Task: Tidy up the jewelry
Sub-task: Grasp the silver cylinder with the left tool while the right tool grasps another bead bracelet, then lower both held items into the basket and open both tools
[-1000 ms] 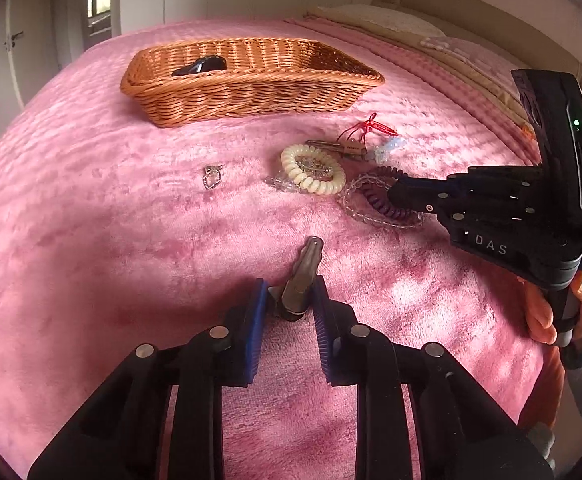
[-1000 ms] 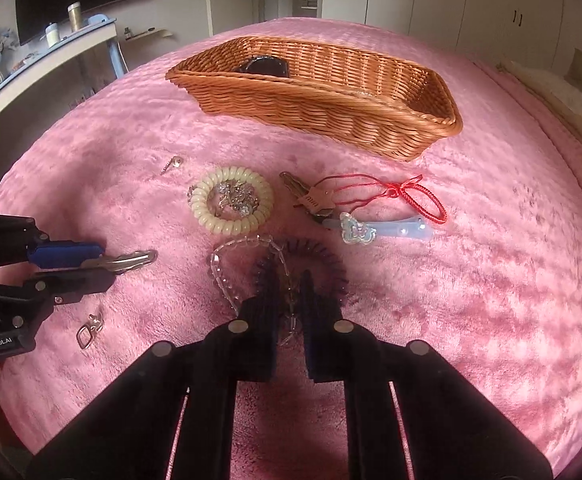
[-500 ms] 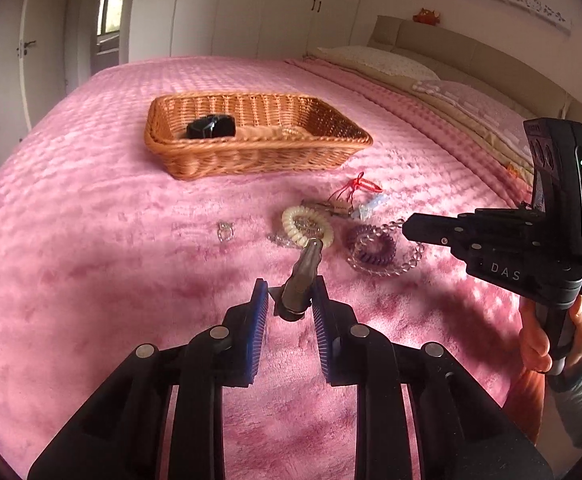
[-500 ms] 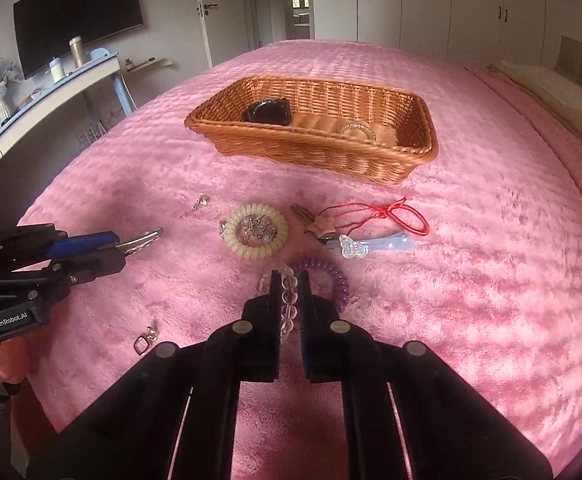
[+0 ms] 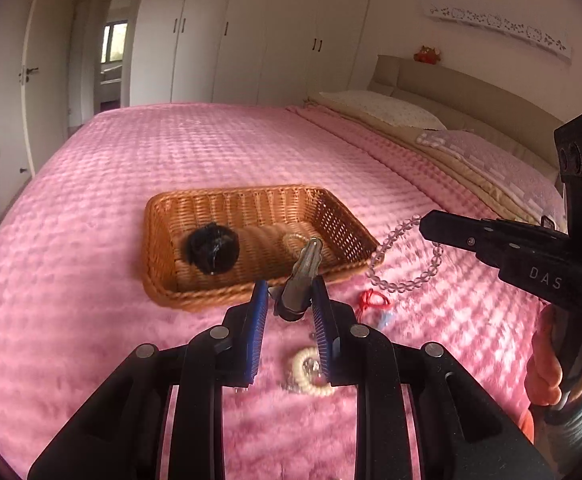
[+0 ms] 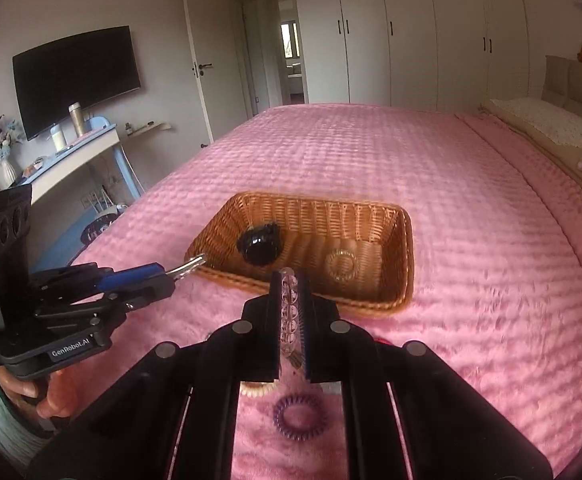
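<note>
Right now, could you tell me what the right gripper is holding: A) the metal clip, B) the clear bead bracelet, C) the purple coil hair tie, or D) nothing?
B: the right gripper is shut on the bead bracelet, whose loop hangs from its tips near the basket.

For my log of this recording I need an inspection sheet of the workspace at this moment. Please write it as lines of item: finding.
Surface: pink quilted bedspread, covering the bed.
Job's things: wicker basket holds a black item and a pale ring-shaped piece. Metal hair clip and clear bead bracelet are lifted near the basket.
Clutter: cream coil hair tie, purple coil hair tie and red cord lie on the bedspread.
Grippers: left gripper shut on the hair clip; right gripper shut on the bracelet.
Cables: nothing seen.
Surroundings: wardrobes, wall television, pillows.
</note>
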{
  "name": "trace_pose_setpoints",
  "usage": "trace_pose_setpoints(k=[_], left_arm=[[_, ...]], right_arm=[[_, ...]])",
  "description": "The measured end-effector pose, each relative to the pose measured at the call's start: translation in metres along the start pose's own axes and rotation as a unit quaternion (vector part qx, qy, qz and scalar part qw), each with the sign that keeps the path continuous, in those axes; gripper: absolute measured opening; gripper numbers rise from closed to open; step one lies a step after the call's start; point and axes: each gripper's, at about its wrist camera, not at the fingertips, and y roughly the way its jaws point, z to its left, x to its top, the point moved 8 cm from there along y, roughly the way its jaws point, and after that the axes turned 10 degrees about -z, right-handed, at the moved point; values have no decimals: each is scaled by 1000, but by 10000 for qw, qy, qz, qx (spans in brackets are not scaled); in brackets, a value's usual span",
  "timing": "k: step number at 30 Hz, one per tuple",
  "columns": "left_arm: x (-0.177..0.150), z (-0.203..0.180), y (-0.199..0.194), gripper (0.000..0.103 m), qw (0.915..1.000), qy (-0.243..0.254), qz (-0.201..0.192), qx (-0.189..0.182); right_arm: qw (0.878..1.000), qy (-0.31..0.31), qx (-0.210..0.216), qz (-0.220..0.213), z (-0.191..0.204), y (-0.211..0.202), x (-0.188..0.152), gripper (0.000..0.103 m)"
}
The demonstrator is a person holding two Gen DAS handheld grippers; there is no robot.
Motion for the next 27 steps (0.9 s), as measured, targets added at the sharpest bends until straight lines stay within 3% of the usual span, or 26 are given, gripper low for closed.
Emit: trace_pose_setpoints(k=[5, 14, 24, 27], left_arm=[[21, 10, 47, 21, 9999, -72, 47, -65], [3, 28, 131, 21, 9981, -206, 587, 45], [-13, 33, 154, 22, 9961, -171, 853, 172], [-12, 29, 146, 34, 9968, -123, 775, 129]], right_arm=[[9989, 367, 121, 262, -16, 58, 19, 6], [9923, 864, 72, 880, -52, 159, 1, 6], [9926, 597, -465, 945, -80, 176, -24, 7], [9927, 633, -447, 924, -83, 169, -28, 10]])
